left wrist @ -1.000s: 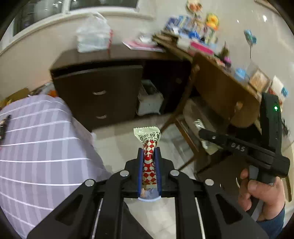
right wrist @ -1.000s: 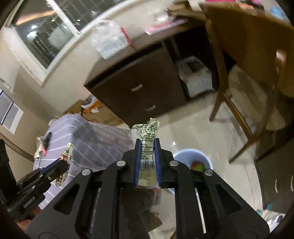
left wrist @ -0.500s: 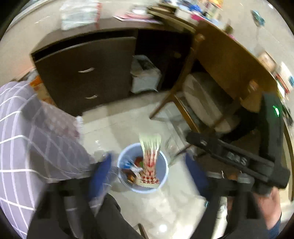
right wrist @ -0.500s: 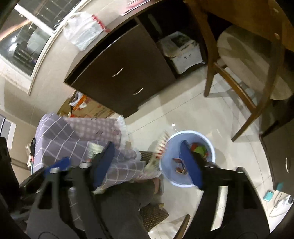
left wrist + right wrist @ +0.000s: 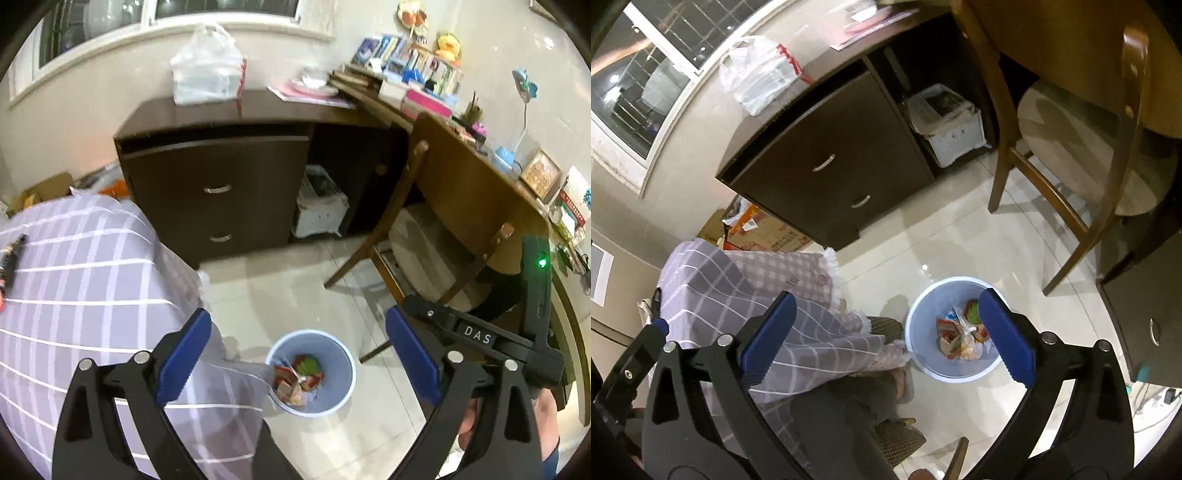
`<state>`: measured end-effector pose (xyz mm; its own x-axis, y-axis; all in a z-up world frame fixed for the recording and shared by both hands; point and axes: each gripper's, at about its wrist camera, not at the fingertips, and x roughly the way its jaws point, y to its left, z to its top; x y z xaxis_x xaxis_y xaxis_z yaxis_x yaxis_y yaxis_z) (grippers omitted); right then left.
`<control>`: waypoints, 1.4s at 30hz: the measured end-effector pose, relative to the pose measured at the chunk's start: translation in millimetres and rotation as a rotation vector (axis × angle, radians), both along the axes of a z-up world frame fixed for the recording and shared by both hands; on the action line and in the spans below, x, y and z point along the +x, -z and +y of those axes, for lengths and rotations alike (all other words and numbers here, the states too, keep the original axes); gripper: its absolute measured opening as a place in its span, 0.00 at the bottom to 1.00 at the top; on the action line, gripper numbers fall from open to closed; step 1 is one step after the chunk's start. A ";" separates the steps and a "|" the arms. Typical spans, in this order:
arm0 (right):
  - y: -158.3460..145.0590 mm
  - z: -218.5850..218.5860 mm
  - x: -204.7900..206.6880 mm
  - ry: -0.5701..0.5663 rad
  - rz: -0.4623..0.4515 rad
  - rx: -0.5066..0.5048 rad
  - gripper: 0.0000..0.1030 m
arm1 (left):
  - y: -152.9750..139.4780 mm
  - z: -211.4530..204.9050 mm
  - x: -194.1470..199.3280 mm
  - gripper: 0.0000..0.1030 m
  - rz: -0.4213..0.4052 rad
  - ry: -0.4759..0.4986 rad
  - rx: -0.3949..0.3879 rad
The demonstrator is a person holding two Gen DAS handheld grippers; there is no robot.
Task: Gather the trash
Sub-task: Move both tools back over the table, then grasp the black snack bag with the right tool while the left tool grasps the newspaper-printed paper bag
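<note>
A pale blue waste bin (image 5: 345, 373) stands on the tiled floor and holds several colourful wrappers (image 5: 298, 378). It also shows in the right wrist view (image 5: 919, 321), with the wrappers (image 5: 960, 336) inside. My left gripper (image 5: 297, 354) is open and empty, high above the bin. My right gripper (image 5: 884, 332) is open and empty, also above the bin. The right gripper's black body (image 5: 480, 339) shows at the right of the left wrist view.
A bed with a purple striped cover (image 5: 74, 295) lies at the left. A dark drawer cabinet (image 5: 218, 192) stands behind the bin. A wooden chair (image 5: 424, 251) and a cluttered desk (image 5: 461, 173) are at the right. A white crate (image 5: 321, 210) sits under the desk.
Both grippers were shut on wrappers a second ago. Both opened and the wrappers dropped into the bin. Both grippers are now empty.
</note>
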<state>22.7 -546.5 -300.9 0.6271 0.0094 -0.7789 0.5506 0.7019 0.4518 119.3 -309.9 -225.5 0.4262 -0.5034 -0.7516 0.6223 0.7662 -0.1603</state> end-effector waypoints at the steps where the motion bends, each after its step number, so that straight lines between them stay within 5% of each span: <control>1: -5.6 3.2 2.8 -0.005 -0.006 -0.004 0.94 | -7.6 5.8 -1.5 0.91 -0.017 -0.003 -0.009; 12: -82.8 85.7 54.2 -0.181 -0.120 -0.094 0.94 | -68.3 84.8 -4.2 0.91 -0.176 -0.112 -0.083; 23: -129.6 192.7 106.9 -0.379 -0.182 -0.164 0.94 | -88.1 192.8 19.4 0.91 -0.235 -0.302 -0.106; 42: -127.8 316.0 197.6 -0.609 -0.153 -0.236 0.94 | -61.4 346.8 111.3 0.91 -0.269 -0.588 -0.005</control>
